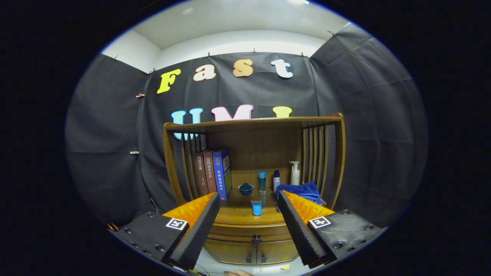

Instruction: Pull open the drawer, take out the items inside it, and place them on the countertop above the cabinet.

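Note:
A wooden cabinet stands ahead of me, its drawer (251, 232) closed under the countertop (238, 215), with a small dark knob (256, 239) at its middle. On the countertop stand a small blue cup (256, 207), a dark blue bowl (245, 188), a tall blue bottle (262, 181), a small white bottle (276, 180), a white pump bottle (294, 173) and a folded blue towel (301, 190). My gripper (248, 199) is open, well short of the cabinet, its fingers framing the countertop and drawer. Nothing is between the fingers.
Three books (214, 173) lean at the left of the countertop, under a wooden top shelf (253, 122) with slatted sides. Two small doors (251, 253) with dark handles sit below the drawer. A fingertip (238, 273) shows low down, below the cabinet.

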Available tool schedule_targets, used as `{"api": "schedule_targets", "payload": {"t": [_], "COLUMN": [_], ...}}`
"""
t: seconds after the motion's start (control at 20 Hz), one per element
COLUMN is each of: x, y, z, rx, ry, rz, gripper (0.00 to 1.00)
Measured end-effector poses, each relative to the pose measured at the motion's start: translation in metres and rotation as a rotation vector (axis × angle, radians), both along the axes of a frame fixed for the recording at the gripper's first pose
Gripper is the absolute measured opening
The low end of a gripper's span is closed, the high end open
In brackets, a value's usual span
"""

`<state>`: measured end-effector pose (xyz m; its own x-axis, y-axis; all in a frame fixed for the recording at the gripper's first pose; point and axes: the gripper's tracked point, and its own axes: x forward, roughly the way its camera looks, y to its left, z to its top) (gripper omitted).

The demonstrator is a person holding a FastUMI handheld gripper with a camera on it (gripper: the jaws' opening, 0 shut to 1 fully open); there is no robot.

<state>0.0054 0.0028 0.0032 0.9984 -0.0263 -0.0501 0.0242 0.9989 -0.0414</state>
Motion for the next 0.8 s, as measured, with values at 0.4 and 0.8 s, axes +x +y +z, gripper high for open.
{"api": "schedule_targets", "payload": {"t": [0.4,0.8], "x": [-0.0099,-0.0124], "y": [0.0028,0.0044], "z": [0.0047,0.0073], "rx": [0.015,0.015], "ry": [-0.005,-0.023], "rz": [0.001,0.003], "gripper": [0.99,0.99]}}
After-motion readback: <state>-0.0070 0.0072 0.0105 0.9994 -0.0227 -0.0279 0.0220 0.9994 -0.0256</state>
